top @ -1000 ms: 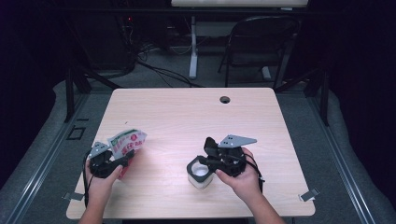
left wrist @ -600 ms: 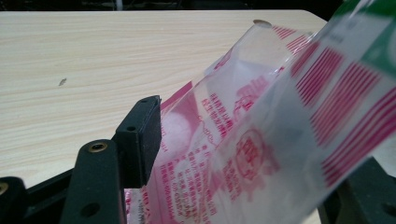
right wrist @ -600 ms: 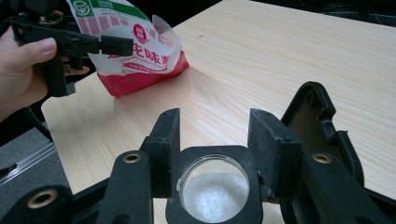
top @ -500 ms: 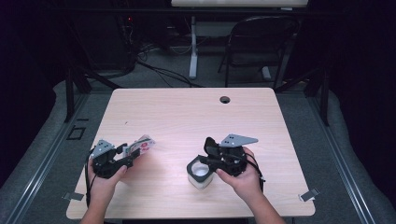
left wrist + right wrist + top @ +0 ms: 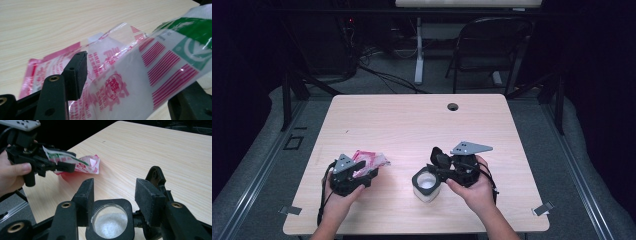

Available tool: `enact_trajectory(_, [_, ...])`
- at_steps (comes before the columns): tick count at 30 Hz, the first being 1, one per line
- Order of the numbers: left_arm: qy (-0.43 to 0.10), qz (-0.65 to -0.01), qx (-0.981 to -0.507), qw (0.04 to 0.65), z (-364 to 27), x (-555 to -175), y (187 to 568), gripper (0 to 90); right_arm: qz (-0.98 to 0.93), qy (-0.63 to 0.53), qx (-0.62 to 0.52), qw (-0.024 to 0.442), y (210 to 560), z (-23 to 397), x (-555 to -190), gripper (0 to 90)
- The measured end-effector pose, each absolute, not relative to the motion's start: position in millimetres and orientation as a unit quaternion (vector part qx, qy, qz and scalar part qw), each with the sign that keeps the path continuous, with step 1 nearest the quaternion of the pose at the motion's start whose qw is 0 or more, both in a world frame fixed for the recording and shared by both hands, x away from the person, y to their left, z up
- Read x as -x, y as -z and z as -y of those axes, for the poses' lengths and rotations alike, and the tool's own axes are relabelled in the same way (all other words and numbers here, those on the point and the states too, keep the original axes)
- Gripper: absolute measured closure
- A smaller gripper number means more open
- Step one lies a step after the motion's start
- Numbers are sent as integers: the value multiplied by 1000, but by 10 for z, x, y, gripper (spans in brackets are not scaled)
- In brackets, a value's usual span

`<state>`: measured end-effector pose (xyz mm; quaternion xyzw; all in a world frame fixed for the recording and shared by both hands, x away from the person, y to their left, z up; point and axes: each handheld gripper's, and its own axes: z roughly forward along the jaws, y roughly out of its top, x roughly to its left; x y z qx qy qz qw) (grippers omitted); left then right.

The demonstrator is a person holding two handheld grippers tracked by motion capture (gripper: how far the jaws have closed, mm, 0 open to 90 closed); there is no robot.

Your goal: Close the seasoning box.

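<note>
Left tongs (image 5: 362, 172), clamped on the sachet (image 5: 371, 160), have carried it toward 3 o'clock, nearer the jar (image 5: 427, 184); right tongs (image 5: 434, 170), just opening, straddle the jar, likely readying pouring.

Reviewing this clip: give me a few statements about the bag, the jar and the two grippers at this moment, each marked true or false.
1. The left gripper holds a printed plastic bag. True.
2. The bag's print is blue and yellow. False: it is red and pink, with a green patch, as the left gripper view shows.
3. The jar between the right gripper's jaws holds a white grainy substance. True.
4. The jar has a lid on it. False: its mouth is open and the contents show from above.
5. The right gripper is at the far edge of the table, beside the round hole. False: it is near the person's edge, at the jar.
</note>
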<state>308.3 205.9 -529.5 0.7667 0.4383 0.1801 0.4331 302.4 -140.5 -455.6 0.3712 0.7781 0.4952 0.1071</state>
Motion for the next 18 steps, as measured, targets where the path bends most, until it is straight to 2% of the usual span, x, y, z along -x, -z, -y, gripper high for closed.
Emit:
enact_trajectory(10, [-172, -428, -789, 406, -1849, -3056, 5423, 407, -776, -493, -376, 111, 4547, 1455, -3046, 516])
enact_trajectory(18, [-167, -417, -795, 407, -1744, -3028, 5456, 399, -776, -494, -377, 112, 4547, 1472, -3054, 504])
